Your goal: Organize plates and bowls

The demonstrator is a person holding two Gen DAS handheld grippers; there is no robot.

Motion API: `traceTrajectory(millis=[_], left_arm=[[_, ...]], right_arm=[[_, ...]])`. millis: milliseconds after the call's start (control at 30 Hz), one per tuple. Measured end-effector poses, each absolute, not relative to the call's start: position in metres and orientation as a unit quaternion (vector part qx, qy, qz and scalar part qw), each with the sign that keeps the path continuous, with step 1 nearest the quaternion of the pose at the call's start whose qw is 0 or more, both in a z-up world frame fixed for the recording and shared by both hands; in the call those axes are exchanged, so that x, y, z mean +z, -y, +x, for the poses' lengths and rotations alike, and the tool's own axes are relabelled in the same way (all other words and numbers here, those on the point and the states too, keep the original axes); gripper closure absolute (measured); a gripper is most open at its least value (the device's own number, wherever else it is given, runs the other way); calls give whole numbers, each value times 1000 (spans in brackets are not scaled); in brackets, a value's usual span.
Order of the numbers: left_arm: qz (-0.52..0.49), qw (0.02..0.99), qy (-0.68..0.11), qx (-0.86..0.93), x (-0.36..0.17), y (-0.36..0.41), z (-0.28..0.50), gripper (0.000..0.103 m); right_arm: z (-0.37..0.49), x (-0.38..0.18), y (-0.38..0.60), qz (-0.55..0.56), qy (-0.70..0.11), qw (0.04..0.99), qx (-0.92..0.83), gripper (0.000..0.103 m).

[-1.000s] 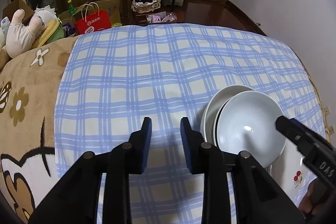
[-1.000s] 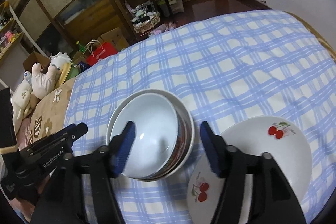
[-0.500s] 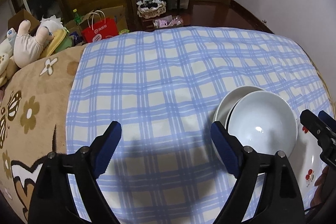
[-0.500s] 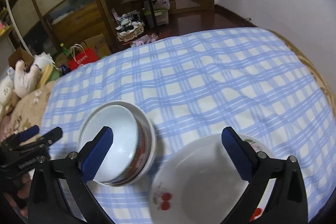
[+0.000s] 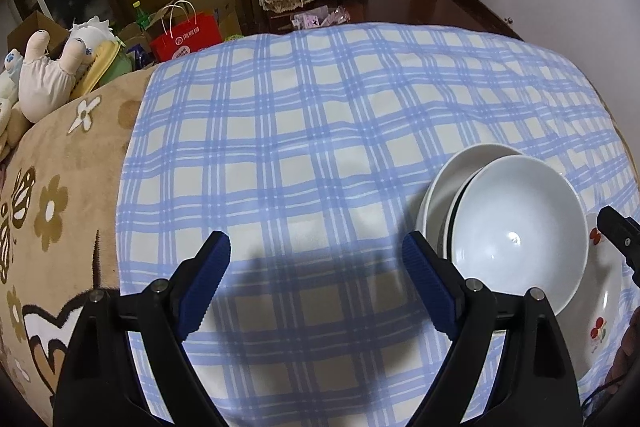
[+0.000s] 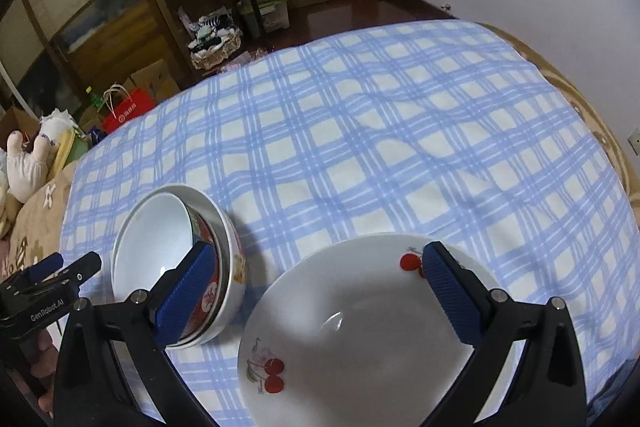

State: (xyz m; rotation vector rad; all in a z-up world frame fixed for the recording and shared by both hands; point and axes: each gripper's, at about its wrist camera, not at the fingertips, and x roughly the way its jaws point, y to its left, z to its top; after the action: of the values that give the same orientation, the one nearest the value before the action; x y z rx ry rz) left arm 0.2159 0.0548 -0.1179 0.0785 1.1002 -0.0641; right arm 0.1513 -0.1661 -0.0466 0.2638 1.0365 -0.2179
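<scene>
Over checked cloth (image 5: 320, 131) | left tongs (image 5: 316, 283) wide, empty | right tongs (image 6: 316, 291) wide, empty

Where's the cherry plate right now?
In the right wrist view the cherry plate lies low on the checked cloth, just right of the nested bowls, under the open right gripper.

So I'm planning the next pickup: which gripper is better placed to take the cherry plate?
Right, probably. The right gripper hangs open directly over the cherry plate. The left gripper is open over bare cloth, beyond the stacked bowls.
</scene>
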Motion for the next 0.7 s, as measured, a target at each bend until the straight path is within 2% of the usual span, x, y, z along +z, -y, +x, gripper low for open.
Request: traceTrajectory(millis=[367, 633, 700], left_arm=[[33, 842, -537, -32, -124, -55, 221, 17], [54, 839, -541, -29, -129, -48, 221, 17], [56, 837, -543, -33, -130, -46, 221, 17]], right_arm=[[155, -57, 151, 84, -508, 851, -99, 0], [155, -62, 148, 86, -512, 851, -81, 6], [156, -64, 146, 82, -516, 849, -77, 13]])
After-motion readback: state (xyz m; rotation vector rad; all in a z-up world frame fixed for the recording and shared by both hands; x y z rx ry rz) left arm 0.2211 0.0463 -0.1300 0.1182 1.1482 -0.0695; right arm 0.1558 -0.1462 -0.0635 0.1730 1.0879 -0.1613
